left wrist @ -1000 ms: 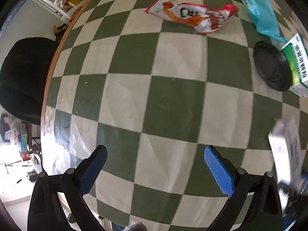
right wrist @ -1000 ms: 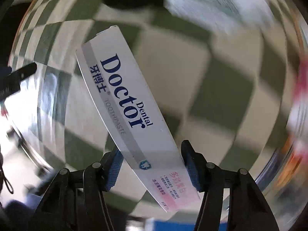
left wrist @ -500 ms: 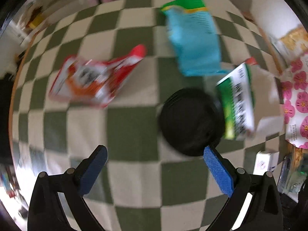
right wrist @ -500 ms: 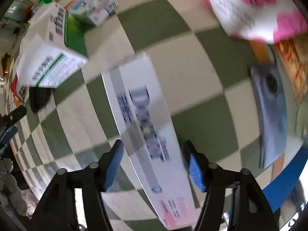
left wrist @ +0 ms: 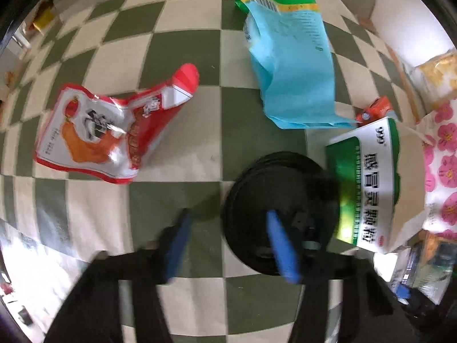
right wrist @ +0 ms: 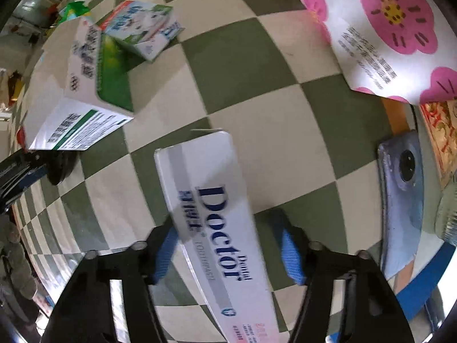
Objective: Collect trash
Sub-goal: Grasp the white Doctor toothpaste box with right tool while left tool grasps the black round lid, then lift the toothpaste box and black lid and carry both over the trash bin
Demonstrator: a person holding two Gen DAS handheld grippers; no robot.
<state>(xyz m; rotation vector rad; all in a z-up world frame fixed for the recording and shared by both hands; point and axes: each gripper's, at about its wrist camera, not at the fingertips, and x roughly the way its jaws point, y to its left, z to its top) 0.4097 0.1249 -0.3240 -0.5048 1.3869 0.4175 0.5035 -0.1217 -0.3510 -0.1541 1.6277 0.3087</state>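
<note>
A black round lid (left wrist: 281, 197) lies on the green-and-cream checked cloth. My left gripper (left wrist: 231, 245) is blurred, its jaws narrowed around the lid's left rim. A red snack wrapper (left wrist: 108, 134), a blue bag (left wrist: 294, 65) and a green-and-white medicine box (left wrist: 368, 183) lie around it. My right gripper (right wrist: 228, 248) has a white "Doctor" toothpaste box (right wrist: 217, 223) between its blue pads; a gap shows at the right pad. The medicine box (right wrist: 82, 85) and the lid (right wrist: 61, 165) show at the left there.
A small green-and-white carton (right wrist: 142, 28) lies beyond the medicine box. A pink-flowered bag (right wrist: 382, 28) sits at the upper right, a grey-blue phone (right wrist: 402, 205) at the right. A small red carton (left wrist: 377, 110) lies beside the blue bag.
My left gripper has moved onto the black lid and its jaws have narrowed. My right gripper has carried the toothpaste box down toward the cloth and its right pad stands off the box.
</note>
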